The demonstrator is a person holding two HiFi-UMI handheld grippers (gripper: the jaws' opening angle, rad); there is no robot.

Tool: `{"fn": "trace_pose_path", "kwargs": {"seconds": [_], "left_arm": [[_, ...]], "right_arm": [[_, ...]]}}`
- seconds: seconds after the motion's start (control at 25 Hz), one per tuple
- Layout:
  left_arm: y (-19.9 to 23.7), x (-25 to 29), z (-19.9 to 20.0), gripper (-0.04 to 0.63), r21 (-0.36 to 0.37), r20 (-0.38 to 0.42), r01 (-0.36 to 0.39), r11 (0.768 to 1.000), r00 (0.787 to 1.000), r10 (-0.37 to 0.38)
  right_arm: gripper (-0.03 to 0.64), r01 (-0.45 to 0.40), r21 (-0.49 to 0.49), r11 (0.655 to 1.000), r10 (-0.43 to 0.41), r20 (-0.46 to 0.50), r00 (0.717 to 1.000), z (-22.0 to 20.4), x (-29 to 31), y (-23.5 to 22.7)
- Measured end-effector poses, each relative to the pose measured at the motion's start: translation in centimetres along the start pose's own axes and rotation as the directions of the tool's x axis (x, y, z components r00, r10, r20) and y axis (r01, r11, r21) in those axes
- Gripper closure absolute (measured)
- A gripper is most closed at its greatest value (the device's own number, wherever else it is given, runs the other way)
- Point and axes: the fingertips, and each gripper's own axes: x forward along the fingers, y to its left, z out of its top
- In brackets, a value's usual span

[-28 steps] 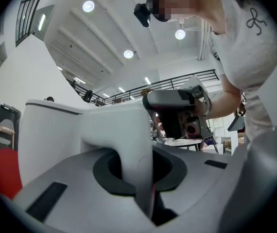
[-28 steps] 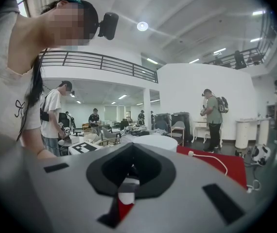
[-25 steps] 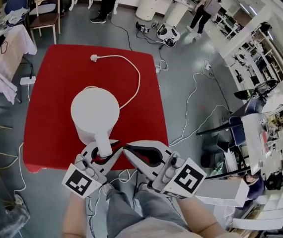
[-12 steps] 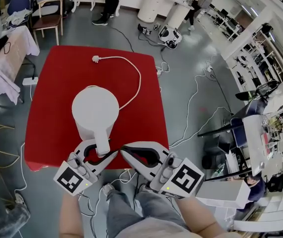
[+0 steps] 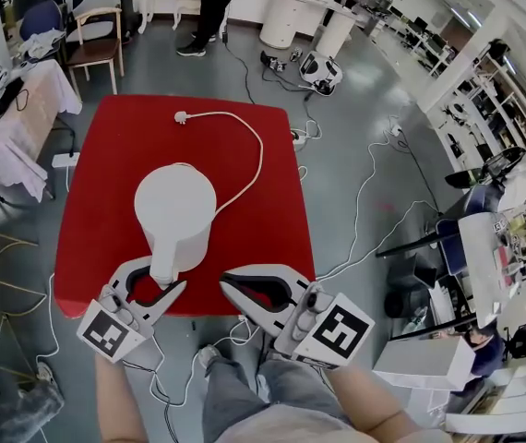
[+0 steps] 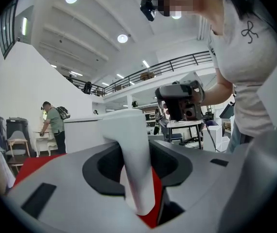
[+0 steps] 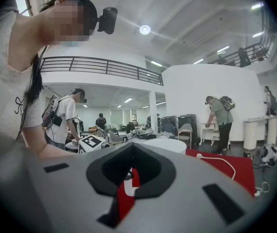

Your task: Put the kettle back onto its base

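Nearest to us, the right hand-held gripper point(image 5: 226, 282) hangs over the front edge of the red surface point(image 5: 263, 220) with its jaws drawn together and nothing between them. Beside it, the left hand-held gripper point(image 5: 163, 275) has just been opening its jaws, and they now stand wide. The kettle's white handle point(image 6: 133, 169) rises in the gap between them, with the pads off it as far as we can see. Just beyond sits the white kettle point(image 5: 175, 210), upright near the middle of the surface. We cannot make out the base as a separate piece, but the cord point(image 5: 249, 146) comes out from under the body and loops away to a loose plug point(image 5: 181, 116) at the far edge, so we judge the kettle already seated on its base. We expect it to feel rigid and smooth-skinned, probably a little slippery, and heavier if it holds water. The handle is the sensible place to grip it, high up near the body, so the weight hangs straight below.
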Motion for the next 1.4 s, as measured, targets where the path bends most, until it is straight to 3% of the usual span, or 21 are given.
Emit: {"fn": "trace_pose_path", "kwargs": {"seconds": [0.16, 0.4, 0.6, 0.68, 0.84, 1.2, 1.4], "left_arm": [[1.0, -1.5, -0.1, 0.445, -0.001, -0.004, -0.056, 0.998, 0.998, 0.056], [3.0, -3.7, 0.0, 0.420, -0.022, 0.055, -0.114, 0.993, 0.992, 0.115], [3.1, -6.5, 0.9, 0.423, -0.038, 0.077, -0.199, 0.979, 0.976, 0.202], [2.5, -7.3, 2.2, 0.436, -0.035, 0.102, -0.227, 0.973, 0.968, 0.230], [1.1, -7.9, 5.9, 0.541, -0.015, 0.158, -0.275, 0.961, 0.949, 0.274], [-3.2, -7.4, 13.3, 0.584, 0.017, 0.187, -0.342, 0.940, 0.924, 0.333], [-5.9, -6.4, 15.7, 0.586, -0.014, 0.160, -0.362, 0.932, 0.919, 0.359]], "right_arm": [[0.609, -0.012, -0.006, 1.000, 0.012, 0.010, 1.000, 0.5, -0.6, 0.3], [0.609, -0.028, -0.011, 1.000, 0.028, 0.011, 1.000, 0.7, -1.2, 0.7], [0.609, -0.050, -0.015, 0.999, 0.051, 0.023, 0.998, 0.9, -1.2, 1.3], [0.609, -0.067, -0.017, 0.998, 0.067, 0.030, 0.997, 1.0, -1.0, 1.7], [0.609, -0.108, -0.023, 0.994, 0.109, 0.052, 0.993, 1.8, -0.2, 2.6], [0.609, -0.201, -0.036, 0.979, 0.203, 0.097, 0.974, 3.8, 0.8, 4.8], [0.608, -0.243, -0.035, 0.969, 0.245, 0.123, 0.962, 4.7, -0.1, 5.6]]}}
